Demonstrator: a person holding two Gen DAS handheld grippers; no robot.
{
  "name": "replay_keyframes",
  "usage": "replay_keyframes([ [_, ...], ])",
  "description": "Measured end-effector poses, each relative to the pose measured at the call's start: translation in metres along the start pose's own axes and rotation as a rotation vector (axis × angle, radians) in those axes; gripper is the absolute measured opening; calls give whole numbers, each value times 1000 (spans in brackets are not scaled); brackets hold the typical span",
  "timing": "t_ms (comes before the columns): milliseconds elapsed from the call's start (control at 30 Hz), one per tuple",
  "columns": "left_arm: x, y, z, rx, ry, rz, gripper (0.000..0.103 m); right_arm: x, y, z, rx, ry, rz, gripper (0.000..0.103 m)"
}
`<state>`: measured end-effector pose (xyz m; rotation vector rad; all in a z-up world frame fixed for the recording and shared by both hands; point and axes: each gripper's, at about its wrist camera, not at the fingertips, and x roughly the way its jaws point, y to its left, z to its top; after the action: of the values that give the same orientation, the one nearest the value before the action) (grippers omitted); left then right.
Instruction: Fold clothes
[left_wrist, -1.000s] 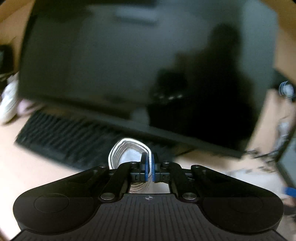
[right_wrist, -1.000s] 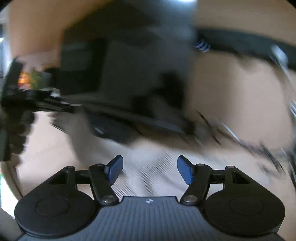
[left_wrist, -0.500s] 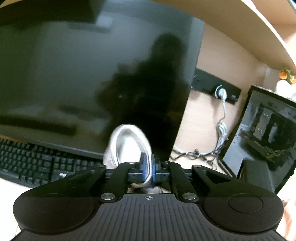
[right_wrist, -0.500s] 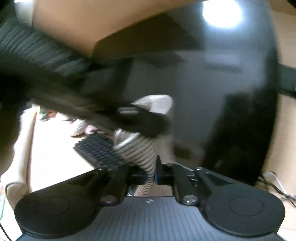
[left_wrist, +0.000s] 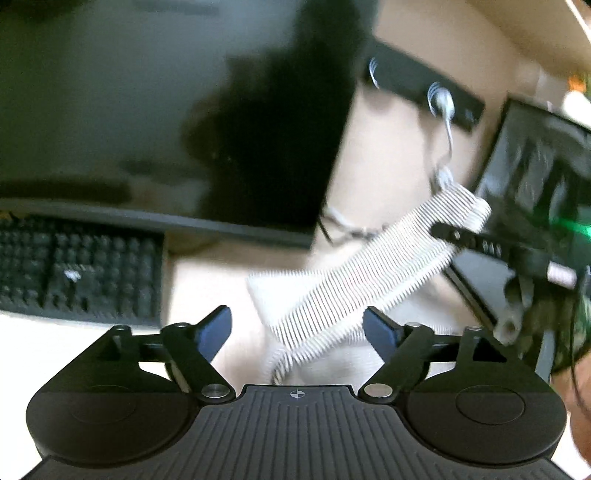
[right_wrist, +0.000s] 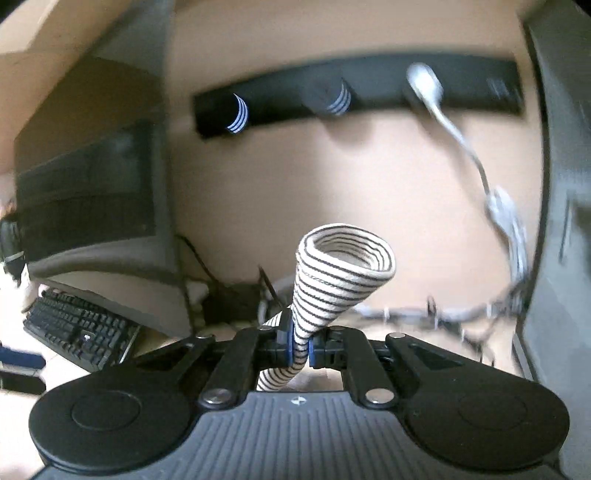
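Note:
A white garment with thin black stripes (left_wrist: 373, 273) stretches from the desk between my left fingers up to the right. My left gripper (left_wrist: 297, 328) is open, its blue pads wide apart on either side of the cloth, holding nothing. My right gripper (right_wrist: 300, 349) is shut on the striped garment (right_wrist: 332, 280), whose cuff opens like a cone above the jaws. The right gripper also shows in the left wrist view (left_wrist: 465, 236), pinching the cloth's raised end.
A large dark monitor (left_wrist: 166, 110) and a black keyboard (left_wrist: 77, 269) stand at the back left. A black wall power strip (right_wrist: 354, 96) with a white plug and cable (right_wrist: 461, 144) is behind. A second screen (left_wrist: 535, 177) stands at the right. Cables (right_wrist: 424, 314) lie on the desk.
My left gripper has opened and let go of the striped garment. My right gripper, shut on the cloth, has swung to the right and pulled it up.

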<state>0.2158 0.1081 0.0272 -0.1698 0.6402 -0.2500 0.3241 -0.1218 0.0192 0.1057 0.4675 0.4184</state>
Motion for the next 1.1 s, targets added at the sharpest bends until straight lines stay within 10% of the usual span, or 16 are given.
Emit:
replay_keyframes([
  [167,15,-18,-24,115,79,16,95,11,-31,-30,114,88,-72,12],
  [400,15,-7,-60,203,192,6,99,-24,-40,-76,141,196,-268,50],
  [667,16,-11,-95,199,233,-233,100,-129,8,-107,100,207,-385,57],
  [800,11,-25,-110,240,262,-336,100,-183,39,-126,24,253,-386,56],
  [1100,-30,-61,-133,423,248,-318,102,-214,70,-169,-202,345,-181,59],
])
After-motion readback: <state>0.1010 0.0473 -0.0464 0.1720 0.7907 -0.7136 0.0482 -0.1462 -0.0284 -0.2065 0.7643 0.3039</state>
